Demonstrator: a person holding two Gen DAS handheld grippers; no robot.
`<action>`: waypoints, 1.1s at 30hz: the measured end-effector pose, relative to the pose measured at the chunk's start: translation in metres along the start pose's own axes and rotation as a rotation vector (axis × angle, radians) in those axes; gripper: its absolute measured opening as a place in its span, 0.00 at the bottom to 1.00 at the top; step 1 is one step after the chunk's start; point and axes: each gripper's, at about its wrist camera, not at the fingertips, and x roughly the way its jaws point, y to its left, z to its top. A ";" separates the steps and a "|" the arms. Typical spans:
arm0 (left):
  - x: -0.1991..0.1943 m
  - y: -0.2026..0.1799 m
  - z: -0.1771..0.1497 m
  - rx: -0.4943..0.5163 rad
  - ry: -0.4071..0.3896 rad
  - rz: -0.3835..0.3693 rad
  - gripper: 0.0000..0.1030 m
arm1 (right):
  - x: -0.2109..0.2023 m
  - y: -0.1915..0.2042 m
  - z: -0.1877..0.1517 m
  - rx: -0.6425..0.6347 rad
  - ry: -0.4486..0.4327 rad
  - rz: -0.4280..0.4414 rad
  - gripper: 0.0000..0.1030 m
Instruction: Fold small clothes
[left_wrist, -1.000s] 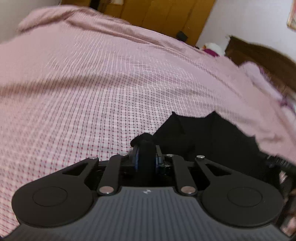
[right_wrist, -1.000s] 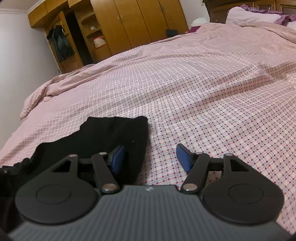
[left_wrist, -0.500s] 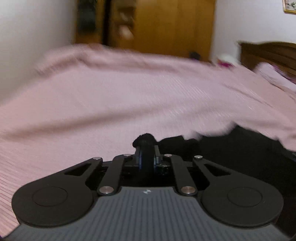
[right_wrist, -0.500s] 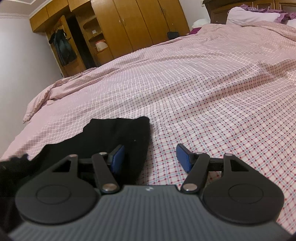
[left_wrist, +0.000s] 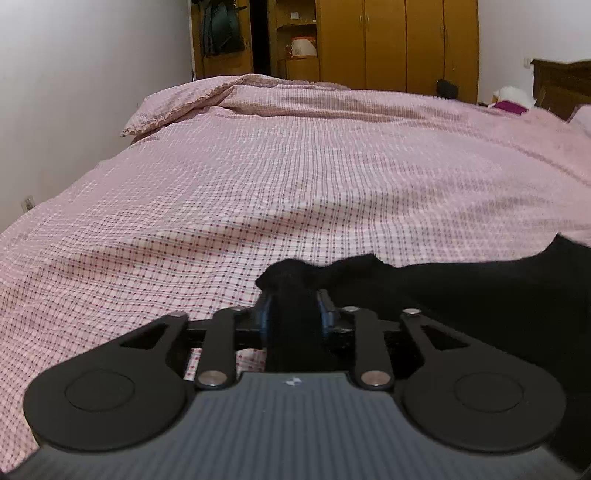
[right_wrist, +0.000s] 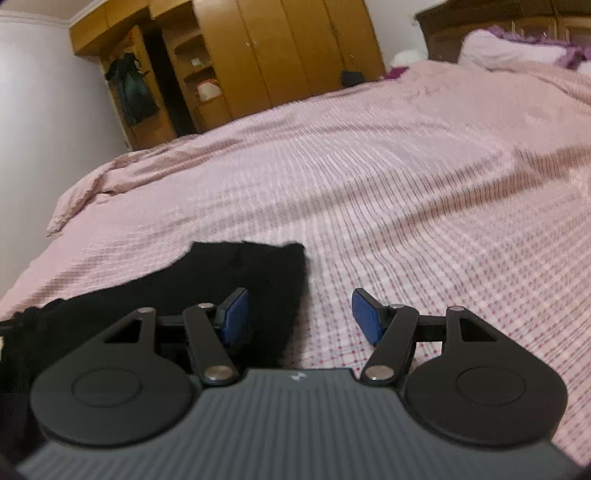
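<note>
A black garment (left_wrist: 461, 288) lies on the pink checked bedspread (left_wrist: 295, 166), spreading to the right in the left wrist view. One bunched corner of it stands between the blue pads of my left gripper (left_wrist: 293, 314). Those jaws are opening, and the cloth still fills the gap from pad to pad. In the right wrist view the same garment (right_wrist: 240, 273) lies at lower left. My right gripper (right_wrist: 299, 314) is open over its right edge, with the left finger above the black cloth and the right finger above the bedspread (right_wrist: 406, 184).
A wooden wardrobe (left_wrist: 388, 40) stands beyond the far side of the bed, with a dark coat (left_wrist: 221, 29) hanging beside it. A dark headboard (right_wrist: 480, 22) and a pillow (right_wrist: 509, 48) are at the far right. A white wall runs along the left.
The left wrist view has swung up and steadied, and the left jaws have spread wider around the cloth bunch. The right gripper stays equally open and hardly moves.
</note>
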 end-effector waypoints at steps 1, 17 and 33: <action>-0.008 0.001 0.001 0.002 -0.004 -0.008 0.38 | -0.004 0.003 0.002 -0.012 -0.005 0.012 0.62; -0.125 0.015 -0.034 -0.042 -0.005 -0.090 0.51 | -0.028 0.041 -0.005 -0.175 0.175 0.053 0.11; -0.158 0.020 -0.089 -0.048 0.060 -0.056 0.51 | -0.072 -0.007 -0.025 -0.047 0.242 -0.005 0.28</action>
